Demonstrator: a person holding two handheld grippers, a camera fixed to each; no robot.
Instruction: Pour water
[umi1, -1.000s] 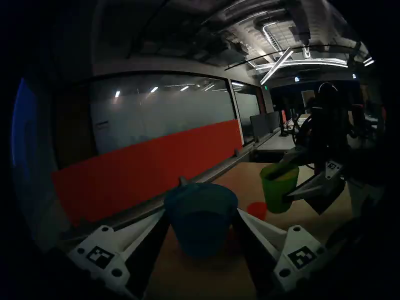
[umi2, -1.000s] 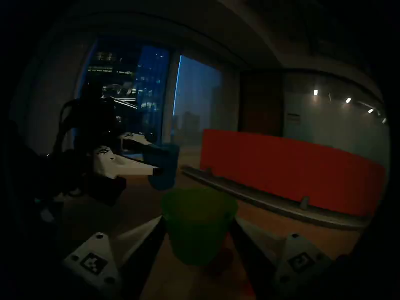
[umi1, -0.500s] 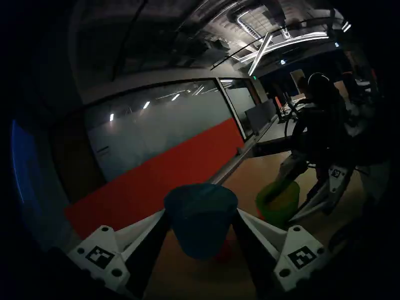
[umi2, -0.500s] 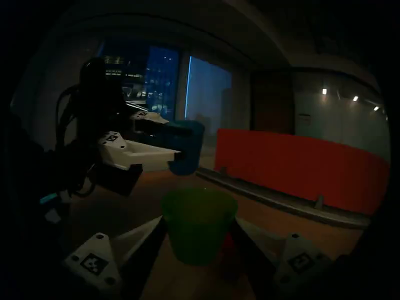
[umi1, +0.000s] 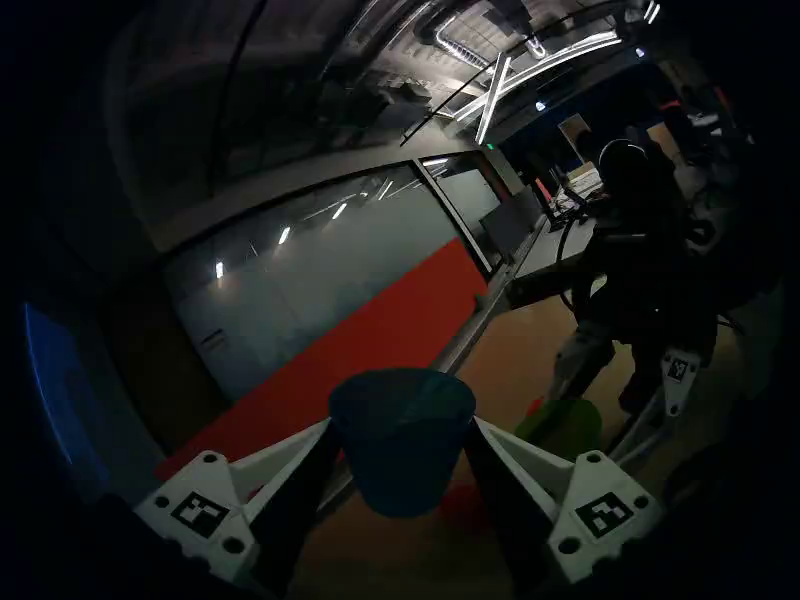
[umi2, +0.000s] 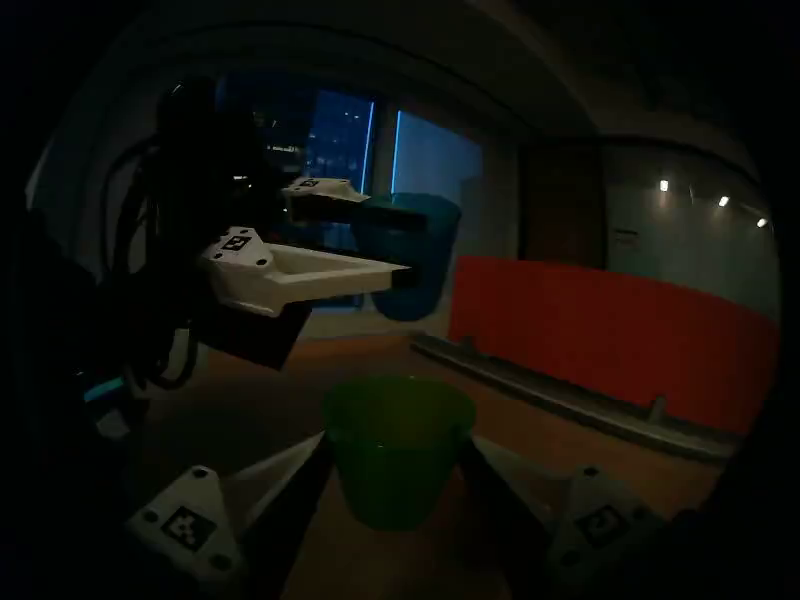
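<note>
Bench (umi2: 235, 400) dim, wood-toned. Left tongs (umi1: 400, 432) clamped on blue cup (umi1: 402, 475). Since a second ago the cup has been raised and brought nearer, and now sits higher than green cup (umi2: 398, 485), not touching it. Right tongs (umi2: 395, 447) clamped on green cup. Contents of both too dark to tell.

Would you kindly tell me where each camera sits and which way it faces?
Left gripper view: on the left gripper, which clamps the blue cup, facing the red partition; the person stands at the right.
Right gripper view: on the right gripper, which clamps the green cup, facing the window.
Shared: both cups, both grippers, the red partition.
</note>
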